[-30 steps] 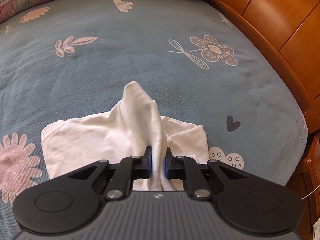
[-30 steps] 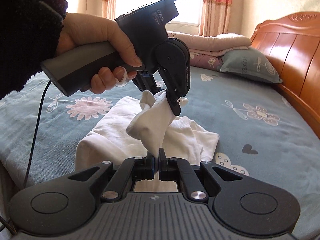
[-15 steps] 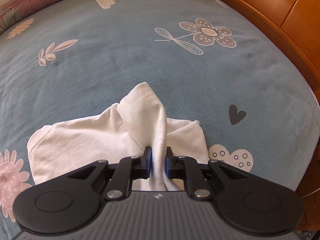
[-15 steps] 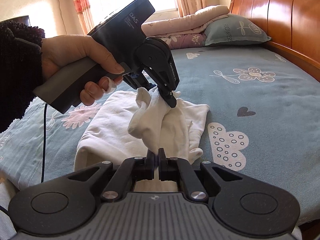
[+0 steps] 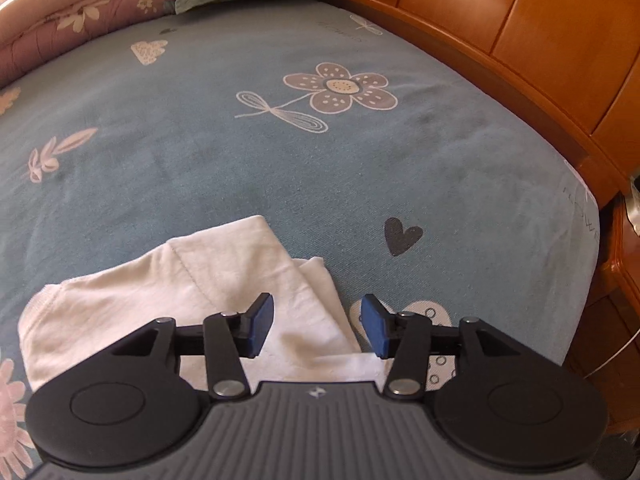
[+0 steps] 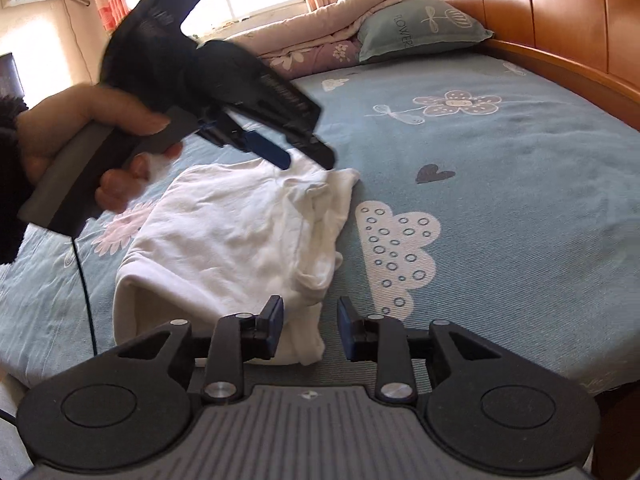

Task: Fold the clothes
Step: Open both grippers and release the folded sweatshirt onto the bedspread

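Note:
A white garment [image 6: 240, 228] lies folded on the blue patterned bedsheet [image 6: 500, 184], its loose end dropped flat on top. In the left wrist view the same white garment [image 5: 192, 292] sits just under my left gripper [image 5: 317, 326], whose jaws are opening with no cloth pinched between the blue pads. My right gripper [image 6: 310, 326] hovers over the garment's near corner, jaws opening too, the cloth lying below the gap and free of the pads. From the right wrist view the left gripper [image 6: 304, 158] hangs above the garment's far edge, held by a hand [image 6: 80, 136].
A wooden headboard [image 5: 540, 52] curves along the right side of the bed. A teal pillow [image 6: 420, 28] and folded quilts [image 6: 320, 36] lie at the far end. A black cable [image 6: 84, 280] hangs from the left gripper's handle. The bed's edge is near me.
Both grippers went from shut on the raised white cloth to open. The lifted fold fell flat onto the garment. Both hands moved lower and rolled.

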Demonstrator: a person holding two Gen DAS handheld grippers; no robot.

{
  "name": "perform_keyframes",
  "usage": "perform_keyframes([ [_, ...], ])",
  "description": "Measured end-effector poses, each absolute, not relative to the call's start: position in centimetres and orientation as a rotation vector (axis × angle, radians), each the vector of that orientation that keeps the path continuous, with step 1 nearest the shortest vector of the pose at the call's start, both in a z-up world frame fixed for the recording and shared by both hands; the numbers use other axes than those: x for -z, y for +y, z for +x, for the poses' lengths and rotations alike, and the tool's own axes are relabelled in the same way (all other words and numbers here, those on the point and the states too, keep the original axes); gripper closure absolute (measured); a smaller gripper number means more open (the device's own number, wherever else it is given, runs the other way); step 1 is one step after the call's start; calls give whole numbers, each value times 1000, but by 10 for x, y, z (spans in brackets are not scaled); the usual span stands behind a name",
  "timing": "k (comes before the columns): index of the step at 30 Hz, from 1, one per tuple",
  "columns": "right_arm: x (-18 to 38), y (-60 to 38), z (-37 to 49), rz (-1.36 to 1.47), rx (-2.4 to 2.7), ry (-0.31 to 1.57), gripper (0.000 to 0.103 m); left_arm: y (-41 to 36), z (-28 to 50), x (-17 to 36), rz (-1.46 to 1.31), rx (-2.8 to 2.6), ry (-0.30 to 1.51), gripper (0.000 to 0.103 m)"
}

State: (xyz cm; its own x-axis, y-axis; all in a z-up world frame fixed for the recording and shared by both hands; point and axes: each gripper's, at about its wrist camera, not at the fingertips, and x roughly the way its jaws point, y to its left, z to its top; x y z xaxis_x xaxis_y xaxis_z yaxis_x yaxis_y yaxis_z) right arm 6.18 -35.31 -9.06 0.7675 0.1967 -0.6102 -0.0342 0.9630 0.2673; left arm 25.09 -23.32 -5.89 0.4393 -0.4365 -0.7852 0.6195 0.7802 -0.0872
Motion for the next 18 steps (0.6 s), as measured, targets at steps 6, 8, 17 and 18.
perform_keyframes([
  [6,78,-377,59,264,-61,632,53,-140,171,40,358,668,721,33],
  [8,75,-378,62,258,-52,622,50,-120,142,41,431,672,685,30],
  [17,64,-356,70,211,-74,616,41,-133,82,92,648,601,545,27],
  [18,62,-354,68,201,-72,614,40,-139,80,96,674,592,522,27],
])
